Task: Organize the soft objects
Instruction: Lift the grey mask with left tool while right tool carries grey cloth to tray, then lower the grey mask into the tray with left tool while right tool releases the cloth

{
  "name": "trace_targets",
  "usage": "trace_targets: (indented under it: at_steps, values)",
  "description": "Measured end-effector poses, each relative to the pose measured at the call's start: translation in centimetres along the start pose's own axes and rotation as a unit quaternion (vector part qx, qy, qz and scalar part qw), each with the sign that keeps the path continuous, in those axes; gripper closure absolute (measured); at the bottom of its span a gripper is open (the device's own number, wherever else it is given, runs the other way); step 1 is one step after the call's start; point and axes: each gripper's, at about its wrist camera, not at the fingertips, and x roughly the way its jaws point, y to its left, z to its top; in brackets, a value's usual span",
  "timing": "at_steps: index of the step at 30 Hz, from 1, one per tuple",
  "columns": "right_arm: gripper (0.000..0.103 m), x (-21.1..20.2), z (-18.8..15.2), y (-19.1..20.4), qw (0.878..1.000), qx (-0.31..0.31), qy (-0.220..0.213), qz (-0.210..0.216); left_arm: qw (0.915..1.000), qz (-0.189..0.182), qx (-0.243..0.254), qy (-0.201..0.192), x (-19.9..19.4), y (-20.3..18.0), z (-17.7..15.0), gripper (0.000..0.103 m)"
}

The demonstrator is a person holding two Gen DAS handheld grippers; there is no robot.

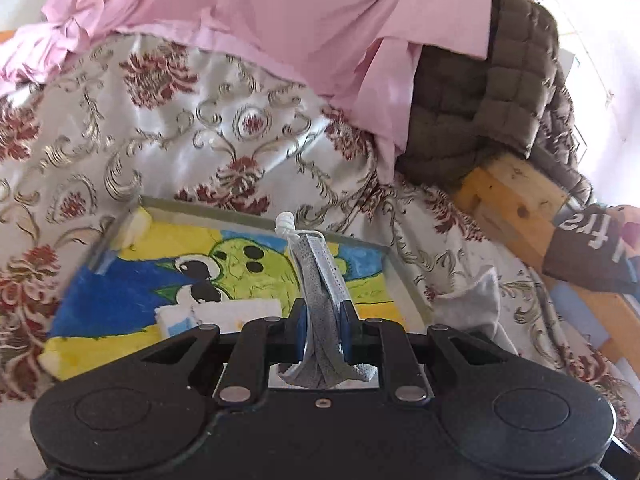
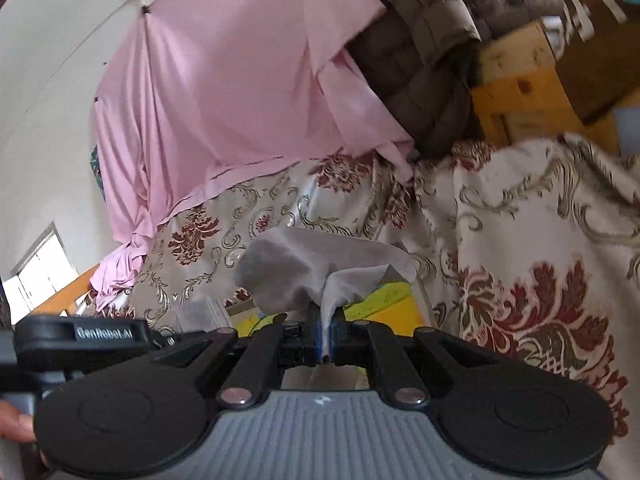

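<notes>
A: Left wrist view first. What is between the fingers?

B: The left gripper (image 1: 323,332) is clenched on a folded grey and pale-blue face mask (image 1: 318,280), whose knotted white ear loop (image 1: 285,224) sticks up past the fingertips. Below it lies a shallow clear tray (image 1: 394,264) lined with a blue, yellow and green cartoon drawing (image 1: 132,280).

A: And the edges around it?

B: The tray sits on a cream satin cloth with red flowers and gold scrolls (image 1: 168,148). Its far rim faces a hanging pink sheet (image 1: 280,16); a brown quilted cushion (image 1: 480,92) stands on a yellow wooden frame (image 1: 516,208) off the right edge. Bare cloth lies open to the left and behind the tray. A grey fabric scrap (image 1: 472,300) shows just beside the tray's right rim.

A: Right wrist view?

B: The right gripper (image 2: 326,336) is pinched tight on a thin pale-grey cloth (image 2: 304,264), which billows up above the tray's yellow corner (image 2: 384,304). The black body of the other gripper (image 2: 80,334) sits close at the left. The flowered cloth (image 2: 520,240) rises in a fold on the right, crowding that side.
</notes>
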Motion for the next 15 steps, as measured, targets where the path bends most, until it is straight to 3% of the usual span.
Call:
trace_targets:
  at_steps: [5,15]
  values:
    - [0.098,1.6,-0.8,-1.0,0.999,0.011,0.033,0.000,0.9993,-0.001,-0.020,0.033,2.6,1.0,-0.9,0.085]
    - [0.090,1.7,-1.2,-0.9,0.999,0.005,0.049,-0.007,0.9988,0.008,-0.003,0.049,3.0,0.6,-2.0,0.082]
